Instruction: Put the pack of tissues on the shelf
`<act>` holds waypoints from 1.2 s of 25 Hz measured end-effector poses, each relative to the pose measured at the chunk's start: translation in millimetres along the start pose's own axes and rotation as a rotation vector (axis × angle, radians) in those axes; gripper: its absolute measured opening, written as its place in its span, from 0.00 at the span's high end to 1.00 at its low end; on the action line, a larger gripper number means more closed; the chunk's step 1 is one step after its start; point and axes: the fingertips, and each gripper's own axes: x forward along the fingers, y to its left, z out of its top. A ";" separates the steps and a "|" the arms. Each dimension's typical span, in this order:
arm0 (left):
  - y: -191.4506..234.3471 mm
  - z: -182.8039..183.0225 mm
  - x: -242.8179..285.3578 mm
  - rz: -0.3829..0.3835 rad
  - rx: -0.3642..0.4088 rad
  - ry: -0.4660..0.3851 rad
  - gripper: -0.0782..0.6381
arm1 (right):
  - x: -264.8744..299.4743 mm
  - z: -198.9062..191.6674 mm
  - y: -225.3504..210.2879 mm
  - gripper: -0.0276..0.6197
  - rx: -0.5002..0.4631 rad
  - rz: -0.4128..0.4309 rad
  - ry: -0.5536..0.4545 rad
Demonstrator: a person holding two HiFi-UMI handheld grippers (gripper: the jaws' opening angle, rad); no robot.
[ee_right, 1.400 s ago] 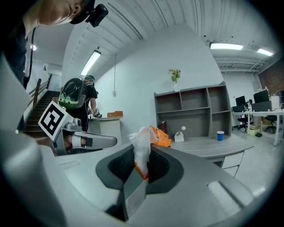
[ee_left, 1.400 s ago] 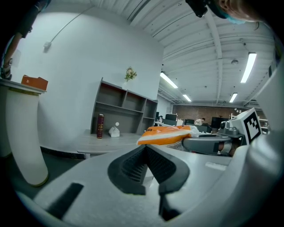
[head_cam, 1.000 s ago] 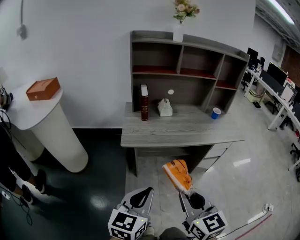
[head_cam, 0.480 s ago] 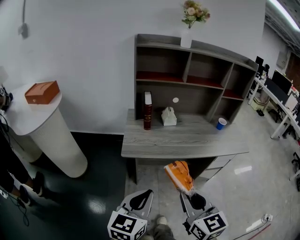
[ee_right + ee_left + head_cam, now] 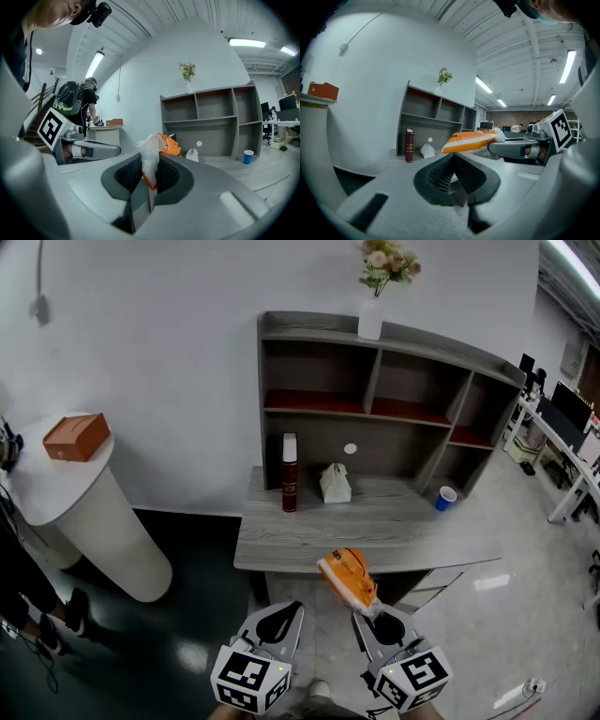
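The pack of tissues [image 5: 345,579] is orange with a clear plastic end. My right gripper [image 5: 367,613] is shut on that plastic end and holds the pack up in front of the grey desk's [image 5: 300,545] front edge. In the right gripper view the crumpled plastic [image 5: 150,150] sticks up between the pads of the right gripper [image 5: 150,164]. My left gripper [image 5: 291,608] hangs beside it on the left, shut and holding nothing. From the left gripper [image 5: 453,158] the pack [image 5: 471,139] shows to the right. The grey shelf unit [image 5: 422,337] stands on the desk's back, several compartments bare.
On the desk stand a dark red book [image 5: 289,474], a white tissue box [image 5: 333,484] and a blue cup [image 5: 445,498]. A vase of flowers [image 5: 372,313] tops the shelf. A white round pedestal [image 5: 94,512] with a brown box [image 5: 77,437] stands left. Office desks [image 5: 572,456] lie right.
The desk and shelf have drawn closer and lower in the head view. The held pack now overlaps the desk's front edge. Both grippers keep their places side by side.
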 end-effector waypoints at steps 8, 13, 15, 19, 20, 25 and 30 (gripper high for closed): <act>5.6 24.1 34.0 0.040 0.014 -0.013 0.90 | 15.8 12.3 -35.4 0.88 0.001 0.024 -0.004; 4.7 25.0 51.3 0.055 0.018 -0.008 0.90 | 19.4 12.0 -54.3 0.88 0.016 0.029 -0.011; 2.8 25.7 57.1 0.059 0.018 -0.011 0.90 | 20.7 11.7 -59.6 0.88 0.016 0.038 -0.010; -0.5 29.4 67.7 0.073 0.024 -0.027 0.90 | 23.9 10.9 -70.1 0.88 0.008 0.057 -0.011; -0.1 30.3 70.1 0.079 0.025 -0.031 0.90 | 24.7 10.8 -71.9 0.88 0.006 0.063 -0.012; 0.3 31.2 81.2 0.099 0.027 -0.034 0.90 | 26.3 7.8 -84.8 0.88 0.005 0.074 -0.010; 2.4 32.9 87.4 0.102 0.035 -0.017 0.90 | 30.7 12.4 -96.9 0.88 0.016 0.069 -0.019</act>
